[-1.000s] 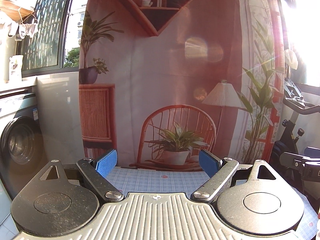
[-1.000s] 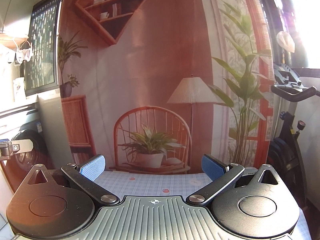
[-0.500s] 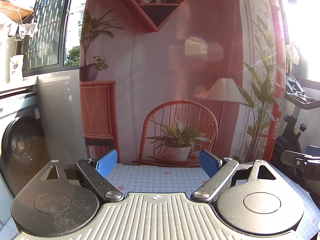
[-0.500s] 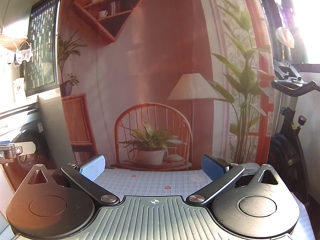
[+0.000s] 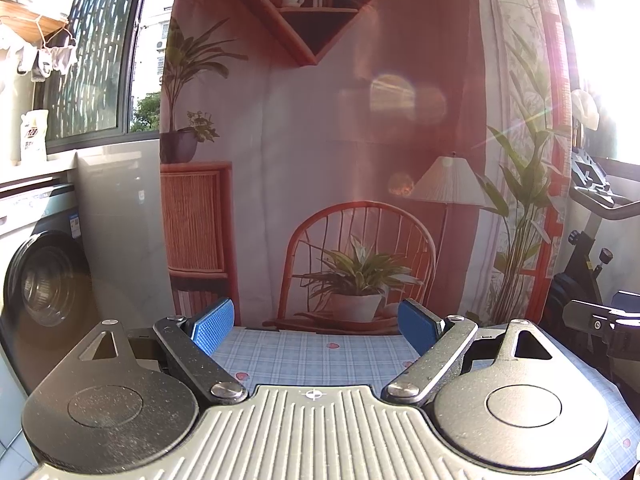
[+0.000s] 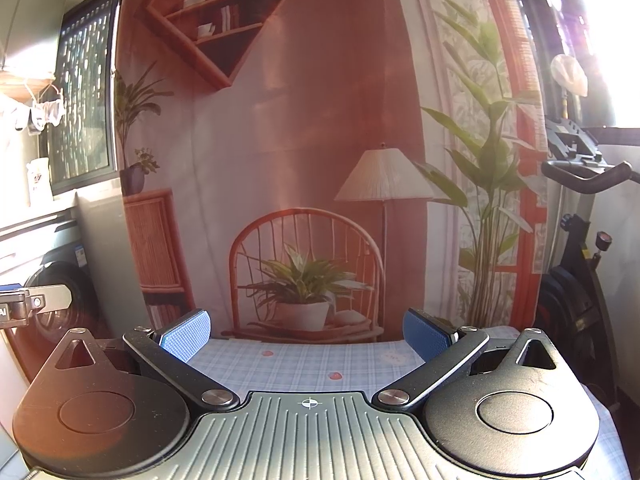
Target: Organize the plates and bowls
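Both grippers are held level over a blue checked tabletop (image 5: 316,356), facing a printed backdrop (image 5: 320,160) of a chair and potted plant. The left gripper (image 5: 316,326) has its jaws spread wide, holding nothing; the right gripper (image 6: 308,334) is the same. No plates or bowls show in either view. A sensible start, I judge, is tilting both down to find the dishes. A washing machine (image 5: 44,280) sits at nine o'clock; its blue label and a pouch (image 5: 34,136) on the ledge are unreadable.

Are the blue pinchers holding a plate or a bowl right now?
No. The left gripper and the right gripper are both open, with only the checked tablecloth between their fingers.
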